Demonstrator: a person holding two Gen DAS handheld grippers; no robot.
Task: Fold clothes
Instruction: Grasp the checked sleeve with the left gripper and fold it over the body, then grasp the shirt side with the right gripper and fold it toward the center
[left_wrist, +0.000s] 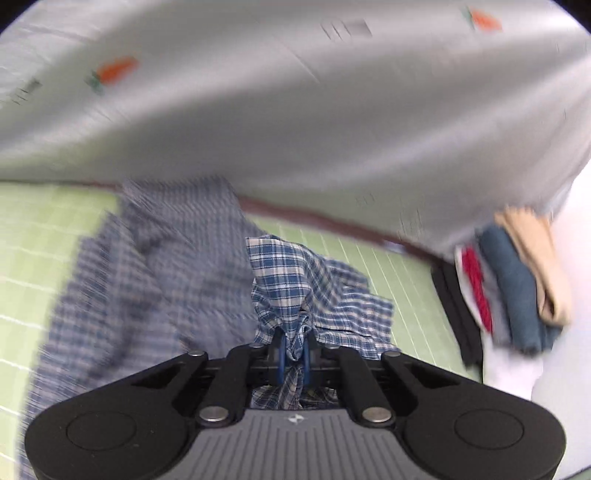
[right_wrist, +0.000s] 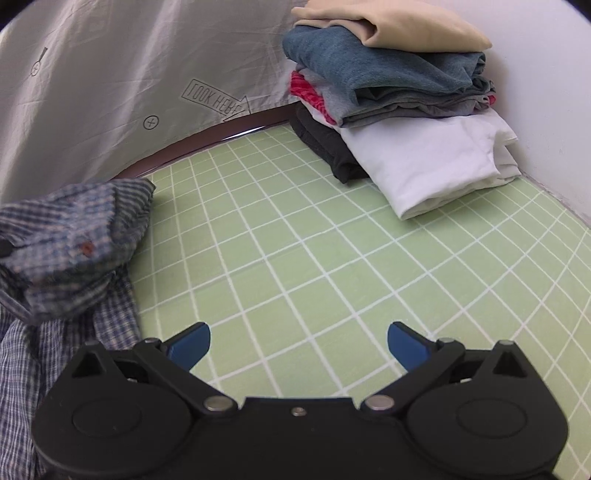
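Along the left edge of my right wrist view, the blue plaid shirt (right_wrist: 70, 236) lies crumpled in a heap on the green grid cover (right_wrist: 295, 236) of the bench, its loose tail running down toward the lower left of the frame. Behind it, across the upper left, hangs a grey printed sheet (right_wrist: 129, 74) with a dark rim at its foot. At the lower centre my right tool (right_wrist: 298, 345) hovers over bare green squares with its blue pads (right_wrist: 192, 345) wide apart and nothing between them, well apart from the shirt. At the upper right sits a stack of folded clothes (right_wrist: 399, 92): a beige piece on top, blue and grey ones under it, a red one peeking out, white and black at the bottom.

From my left wrist view, which is blurred, the same shirt (left_wrist: 280, 273) spreads from the left to the centre. My left tool (left_wrist: 293, 349) at the lower centre has its pads pressed together on a bunched fold of the plaid cloth, which rises from the grip. The grey sheet (left_wrist: 295, 110) fills the top, and the folded stack (left_wrist: 517, 280) shows at the right edge.
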